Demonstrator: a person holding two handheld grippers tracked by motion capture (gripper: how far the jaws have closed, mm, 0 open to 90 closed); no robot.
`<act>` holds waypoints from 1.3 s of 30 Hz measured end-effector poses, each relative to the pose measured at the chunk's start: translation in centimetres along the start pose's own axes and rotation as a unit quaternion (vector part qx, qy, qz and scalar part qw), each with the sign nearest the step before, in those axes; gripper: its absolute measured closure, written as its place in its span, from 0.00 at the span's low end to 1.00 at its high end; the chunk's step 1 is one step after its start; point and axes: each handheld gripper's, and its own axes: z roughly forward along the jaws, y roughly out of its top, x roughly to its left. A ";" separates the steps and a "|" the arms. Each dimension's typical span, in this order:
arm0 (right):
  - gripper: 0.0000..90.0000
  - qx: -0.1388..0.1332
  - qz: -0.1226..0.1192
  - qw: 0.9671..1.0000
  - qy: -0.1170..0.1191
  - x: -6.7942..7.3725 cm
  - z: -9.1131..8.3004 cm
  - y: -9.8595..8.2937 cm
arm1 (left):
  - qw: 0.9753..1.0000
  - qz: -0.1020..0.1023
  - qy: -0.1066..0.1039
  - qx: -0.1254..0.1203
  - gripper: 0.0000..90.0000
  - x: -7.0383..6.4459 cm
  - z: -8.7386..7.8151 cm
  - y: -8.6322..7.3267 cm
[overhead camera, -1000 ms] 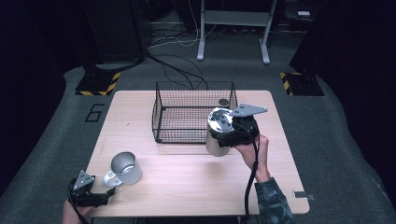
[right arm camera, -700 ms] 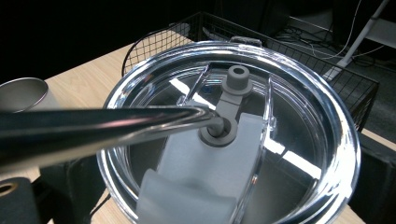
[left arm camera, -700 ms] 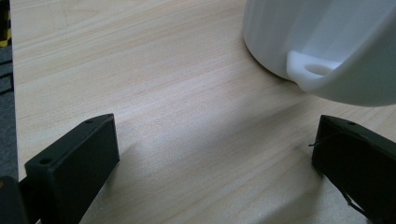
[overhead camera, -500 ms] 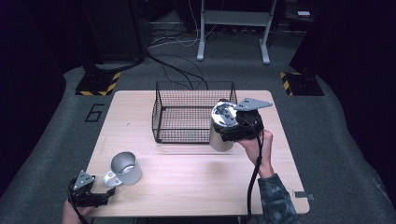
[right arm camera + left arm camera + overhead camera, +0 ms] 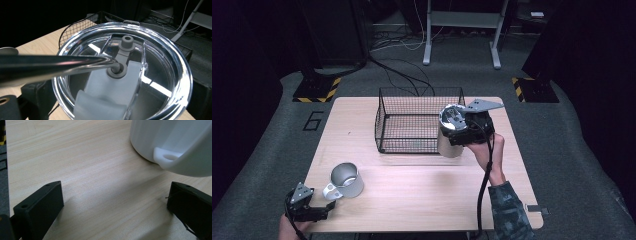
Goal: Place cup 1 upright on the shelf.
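tumbler held at the basket's corner, ready to go in

tumbler [image 5: 451, 135] is the piece in hand. nearest the person, the left gripper [image 5: 304, 206] rests low on the table's [image 5: 412, 190] front left corner, jaws spread wide with bare wood between them and nothing gripped; the white mug [image 5: 346, 180] stands just beyond its tips, handle turned toward it. it is best left parked there, clear of the mug.

further up the table, the right gripper [image 5: 462, 131] has the steel tumbler, and how its jaws sit on the body i cannot tell; the clear lid [image 5: 125, 72] and a metal straw [image 5: 57, 65] run close across the right gripper view. the tumbler sits at the front right corner of the wire basket [image 5: 412, 107], just outside its wall and seemingly lifted.

my judgement: carry it upright, raise its base above the rim before crossing over, mind the straw on the wire, and lower gently onto the basket floor before letting go.
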 end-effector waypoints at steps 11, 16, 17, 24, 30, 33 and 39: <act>0.04 -0.001 0.007 1.000 -0.008 -1.3 0.6 0.9 | 1.000 0.000 0.000 0.000 0.00 0.0 0.0 0.0; 0.04 0.000 0.007 1.000 -0.009 -1.6 0.9 1.6 | 1.000 0.000 0.001 -0.001 0.00 0.0 0.0 0.0; 0.04 0.001 0.007 1.000 -0.010 -1.7 1.0 1.7 | 1.000 0.000 0.001 0.000 0.00 0.0 0.0 0.0; 0.04 0.002 0.003 1.000 -0.013 -1.8 1.5 2.7 | 1.000 0.000 0.000 0.000 0.00 0.0 0.0 0.0; 0.04 0.001 0.001 1.000 -0.017 -2.1 2.2 3.9 | 1.000 0.001 0.000 0.001 0.00 0.0 0.0 0.0; 0.04 0.001 0.002 1.000 -0.021 -2.3 2.5 4.2 | 1.000 0.000 0.000 0.000 0.00 0.0 0.0 0.0; 0.04 0.006 0.005 1.000 -0.030 -3.0 3.3 4.7 | 1.000 0.000 0.000 0.000 0.00 0.0 0.0 0.0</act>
